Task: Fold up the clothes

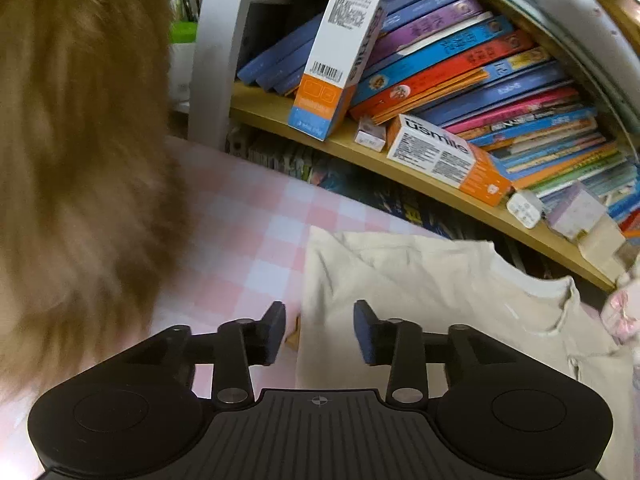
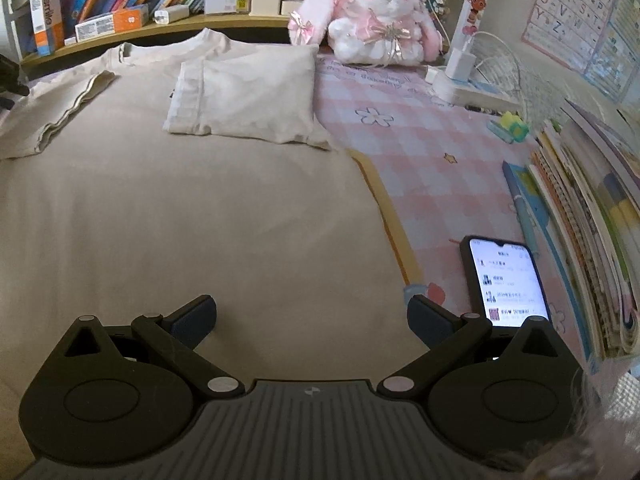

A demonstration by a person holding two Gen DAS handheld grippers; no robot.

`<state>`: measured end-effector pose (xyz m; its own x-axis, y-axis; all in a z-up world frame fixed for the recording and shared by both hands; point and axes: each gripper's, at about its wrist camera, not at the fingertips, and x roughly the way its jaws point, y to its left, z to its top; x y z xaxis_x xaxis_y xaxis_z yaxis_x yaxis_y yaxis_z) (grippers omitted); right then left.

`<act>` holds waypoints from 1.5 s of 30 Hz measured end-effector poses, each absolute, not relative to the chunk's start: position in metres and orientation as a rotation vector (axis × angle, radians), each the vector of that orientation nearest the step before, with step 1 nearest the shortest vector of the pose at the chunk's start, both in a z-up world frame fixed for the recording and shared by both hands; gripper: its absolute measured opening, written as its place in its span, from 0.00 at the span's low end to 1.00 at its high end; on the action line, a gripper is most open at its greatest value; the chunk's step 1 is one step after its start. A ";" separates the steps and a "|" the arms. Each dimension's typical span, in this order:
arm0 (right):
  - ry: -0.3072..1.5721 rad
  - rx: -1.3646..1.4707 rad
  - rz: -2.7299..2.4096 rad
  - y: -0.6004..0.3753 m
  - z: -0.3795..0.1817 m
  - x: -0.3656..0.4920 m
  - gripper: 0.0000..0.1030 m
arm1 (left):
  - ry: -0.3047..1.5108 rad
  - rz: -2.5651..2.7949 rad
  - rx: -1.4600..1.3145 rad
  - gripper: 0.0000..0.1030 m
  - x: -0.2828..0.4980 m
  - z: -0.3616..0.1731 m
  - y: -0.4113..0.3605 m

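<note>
Crowded wooden bookshelf [image 1: 420, 184] — alphabet poster [image 2: 576, 12]

Phone [image 2: 506, 280] beside shirt [image 2: 180, 220], perhaps obstructing.

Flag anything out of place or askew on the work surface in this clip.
A lit phone lies on the pink checked cloth right beside the cream T-shirt, near the right gripper. On the shelf, an orange-and-white box leans against the books.
</note>
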<state>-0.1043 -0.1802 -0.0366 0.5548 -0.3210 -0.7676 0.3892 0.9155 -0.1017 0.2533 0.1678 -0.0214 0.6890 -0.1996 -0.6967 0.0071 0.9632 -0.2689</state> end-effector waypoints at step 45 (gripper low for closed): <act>0.831 0.075 -0.207 -0.138 -0.035 -0.185 1.00 | 0.861 -0.020 -0.154 0.81 -0.076 -0.028 0.227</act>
<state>-0.1854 -0.1378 -0.0347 0.6549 -0.1533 -0.7400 0.2122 0.9771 -0.0146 -0.0762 0.2266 -0.0279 0.6519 -0.0801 -0.7541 -0.0447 0.9886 -0.1436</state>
